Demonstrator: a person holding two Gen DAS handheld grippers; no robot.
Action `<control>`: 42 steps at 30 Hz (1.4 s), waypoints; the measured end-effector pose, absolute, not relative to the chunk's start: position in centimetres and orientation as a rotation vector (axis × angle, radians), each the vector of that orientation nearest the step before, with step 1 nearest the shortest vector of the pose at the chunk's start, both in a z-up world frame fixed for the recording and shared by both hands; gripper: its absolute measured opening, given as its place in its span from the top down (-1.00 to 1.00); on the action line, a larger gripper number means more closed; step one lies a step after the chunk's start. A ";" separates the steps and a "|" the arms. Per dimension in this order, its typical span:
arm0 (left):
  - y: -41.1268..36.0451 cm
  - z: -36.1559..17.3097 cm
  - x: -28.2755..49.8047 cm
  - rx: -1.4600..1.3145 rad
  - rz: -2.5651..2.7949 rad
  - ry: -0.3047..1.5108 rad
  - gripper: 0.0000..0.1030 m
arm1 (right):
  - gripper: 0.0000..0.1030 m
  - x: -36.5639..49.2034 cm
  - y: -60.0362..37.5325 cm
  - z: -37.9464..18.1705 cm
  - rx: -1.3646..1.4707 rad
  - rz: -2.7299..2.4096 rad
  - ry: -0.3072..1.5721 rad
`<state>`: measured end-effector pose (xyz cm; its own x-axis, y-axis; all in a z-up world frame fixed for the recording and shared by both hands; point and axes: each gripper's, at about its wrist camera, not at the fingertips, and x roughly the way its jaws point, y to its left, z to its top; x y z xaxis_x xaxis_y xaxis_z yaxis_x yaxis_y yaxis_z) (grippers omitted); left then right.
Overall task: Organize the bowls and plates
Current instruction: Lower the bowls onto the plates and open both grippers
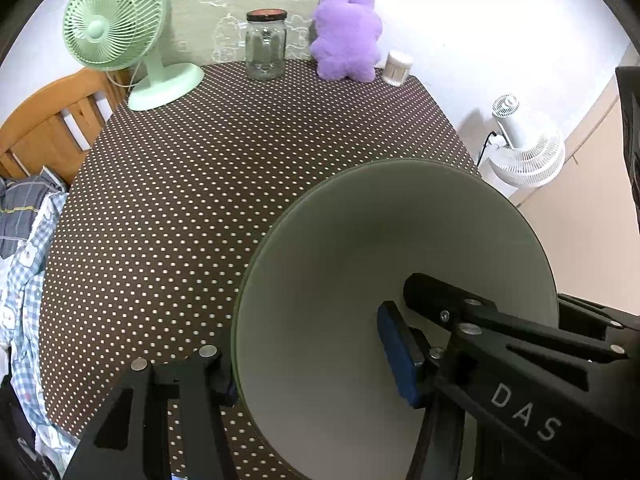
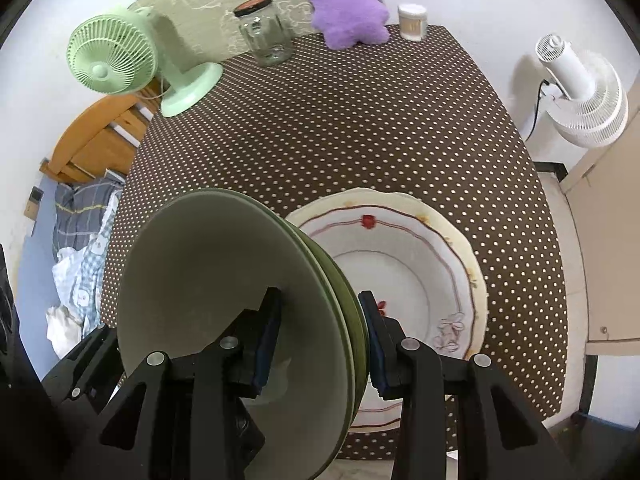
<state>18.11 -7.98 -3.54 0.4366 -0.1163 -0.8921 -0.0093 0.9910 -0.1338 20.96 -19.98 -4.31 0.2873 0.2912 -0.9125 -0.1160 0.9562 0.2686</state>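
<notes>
A pale green bowl [image 1: 360, 280] is held tilted above the dotted table. My left gripper [image 1: 312, 364] is shut on its near rim, one blue pad [image 1: 396, 356] inside the bowl, the other finger outside. In the right wrist view my right gripper [image 2: 320, 344] is shut on the same green bowl [image 2: 208, 288], which appears to be two stacked bowls by its double rim. My left gripper's fingers show at the lower left of that view, partly hidden. A white plate with red floral trim [image 2: 424, 264] lies flat on the table just right of the bowl.
The brown dotted tablecloth [image 1: 240, 160] covers the table. At the back stand a green desk fan [image 1: 116, 28], a glass jar [image 1: 266, 44], a purple plush [image 1: 346, 36] and a cotton-swab tub [image 1: 396, 66]. A white floor fan [image 2: 580, 88] stands right; a wooden chair and clothes are left.
</notes>
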 end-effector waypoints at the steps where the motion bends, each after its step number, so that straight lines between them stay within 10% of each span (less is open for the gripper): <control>1: -8.2 -3.7 18.2 -0.126 -0.068 1.122 -0.11 | 0.18 21.0 -20.2 -4.4 0.162 0.271 1.255; 42: -13.8 -6.9 21.8 -0.067 -0.136 1.192 -0.10 | 0.15 24.4 -26.5 -8.6 0.213 0.210 1.363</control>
<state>21.76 -13.75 -6.85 0.3629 -0.1408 -0.9211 0.0706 0.9898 -0.1235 24.36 -26.54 -8.56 0.1938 0.2713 -0.9428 -0.0252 0.9621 0.2717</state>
